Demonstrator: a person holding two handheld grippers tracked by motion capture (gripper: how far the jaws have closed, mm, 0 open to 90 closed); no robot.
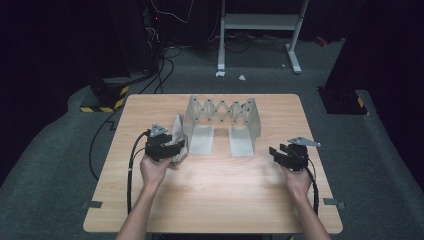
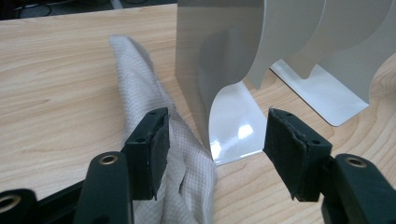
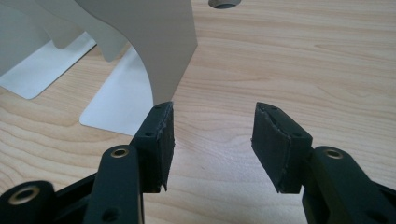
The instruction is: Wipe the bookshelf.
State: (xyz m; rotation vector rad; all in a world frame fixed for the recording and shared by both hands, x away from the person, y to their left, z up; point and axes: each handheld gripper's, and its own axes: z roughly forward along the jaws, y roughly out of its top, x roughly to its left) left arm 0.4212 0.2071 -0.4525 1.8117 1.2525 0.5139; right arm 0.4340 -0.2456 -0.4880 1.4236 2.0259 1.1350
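A folding metal rack (image 1: 222,120) with an accordion back and two flat feet stands at the middle of the wooden table (image 1: 215,200). A pale checked cloth (image 1: 178,131) leans in a crumpled strip against its left end. My left gripper (image 1: 177,146) is open at that cloth. In the left gripper view the cloth (image 2: 154,102) lies inside the open left gripper (image 2: 215,140), against one pad, with the rack's end panel (image 2: 219,51) just beyond. My right gripper (image 1: 274,152) is open near the rack's right foot. The right gripper (image 3: 212,133) holds nothing, and the rack panel (image 3: 154,37) rises ahead of one jaw.
Beyond the table's far edge stands a white desk frame (image 1: 260,22) on grey carpet. Cables (image 1: 160,70) run across the floor at the back left, beside a yellow-and-black striped base (image 1: 102,100). A round hole (image 3: 224,3) is set in the tabletop.
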